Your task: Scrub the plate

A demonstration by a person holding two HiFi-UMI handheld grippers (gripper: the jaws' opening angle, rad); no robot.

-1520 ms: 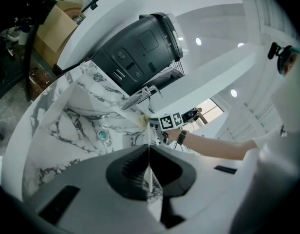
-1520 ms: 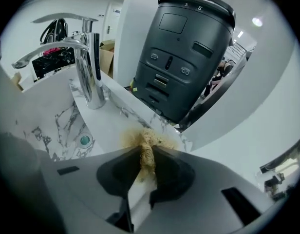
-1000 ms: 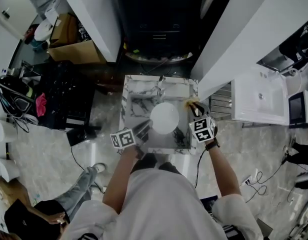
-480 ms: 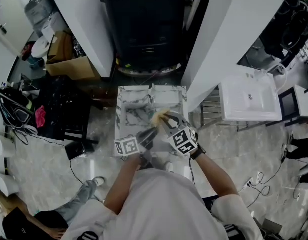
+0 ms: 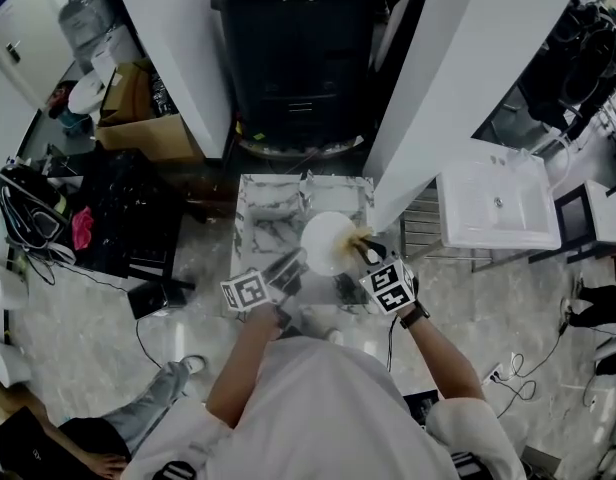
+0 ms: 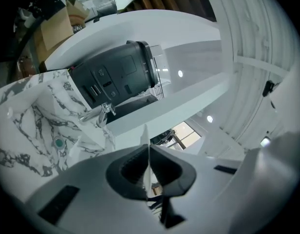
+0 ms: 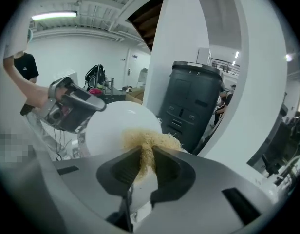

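Note:
A white round plate (image 5: pixel 326 242) is held tilted over a small marble sink (image 5: pixel 263 218). My left gripper (image 5: pixel 288 266) is shut on the plate's lower left rim. In the left gripper view the rim (image 6: pixel 144 132) shows edge-on as a thin white sliver between the closed jaws of the left gripper (image 6: pixel 149 147). My right gripper (image 5: pixel 367 252) is shut on a tan fibrous scrubber (image 5: pixel 352 236), which touches the plate's right edge. The right gripper view shows the scrubber (image 7: pixel 149 140) pinched in the right gripper (image 7: pixel 146 152) and pressed against the plate's (image 7: pixel 116 126) face.
A faucet (image 6: pixel 98 113) and drain (image 6: pixel 58 142) sit in the marble sink. A black bin (image 5: pixel 293 48) stands behind it between white partitions. A white basin unit (image 5: pixel 498 208) is to the right, and a cardboard box (image 5: pixel 138 118), bags and cables are to the left. Someone's leg (image 5: pixel 153 403) is at lower left.
The right gripper carried the scrubber from off the plate's upper right across its face and back to its right edge. The left gripper kept its hold on the rim.

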